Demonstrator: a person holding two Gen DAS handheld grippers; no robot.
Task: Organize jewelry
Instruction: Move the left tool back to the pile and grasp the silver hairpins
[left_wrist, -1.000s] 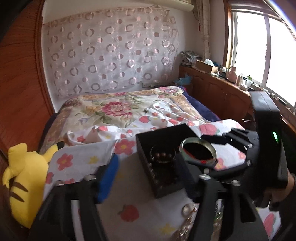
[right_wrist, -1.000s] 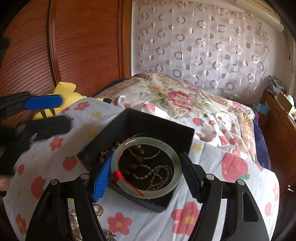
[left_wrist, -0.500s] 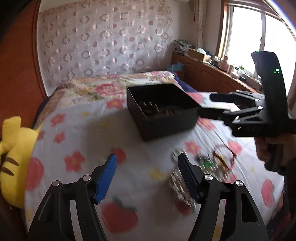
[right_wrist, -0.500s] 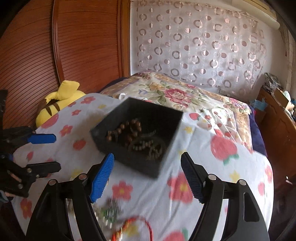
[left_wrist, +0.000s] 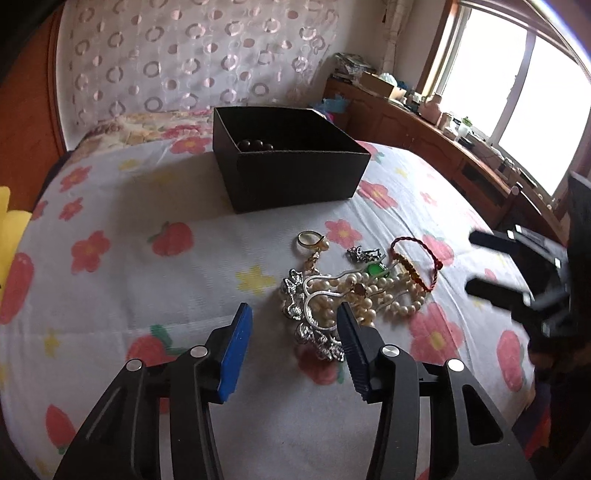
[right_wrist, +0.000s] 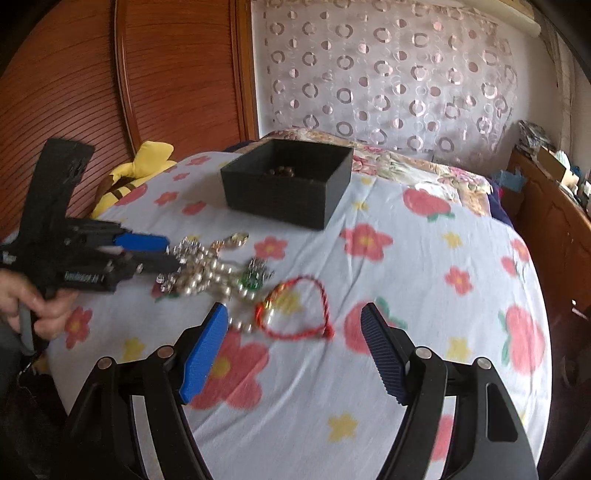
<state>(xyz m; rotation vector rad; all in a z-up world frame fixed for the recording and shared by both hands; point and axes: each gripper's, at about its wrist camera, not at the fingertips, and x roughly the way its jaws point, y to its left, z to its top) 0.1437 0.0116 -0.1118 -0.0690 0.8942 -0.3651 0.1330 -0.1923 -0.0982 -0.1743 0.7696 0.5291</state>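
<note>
Flanking one jewelry pile (left_wrist: 343, 291) before one black box (left_wrist: 291, 177), two grippers gape empty.

Both claws gape empty, the left claw (left_wrist: 293, 328) narrower than the right claw (right_wrist: 295, 326).

Beside the matt black cardboard box (left_wrist: 291, 168), glossy cream pearl strands (left_wrist: 364, 295) tangle with shiny silver metal ornaments (left_wrist: 295, 299) on soft flower-printed cloth (left_wrist: 129, 266); behind it, ribbed polished wood panelling (right_wrist: 74, 74).

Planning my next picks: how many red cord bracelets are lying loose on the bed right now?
1. The red cord bracelet lies on the bedspread at the right edge of the jewelry pile, between the right gripper fingers' line. Others may be buried in the pile or the black box.
</note>
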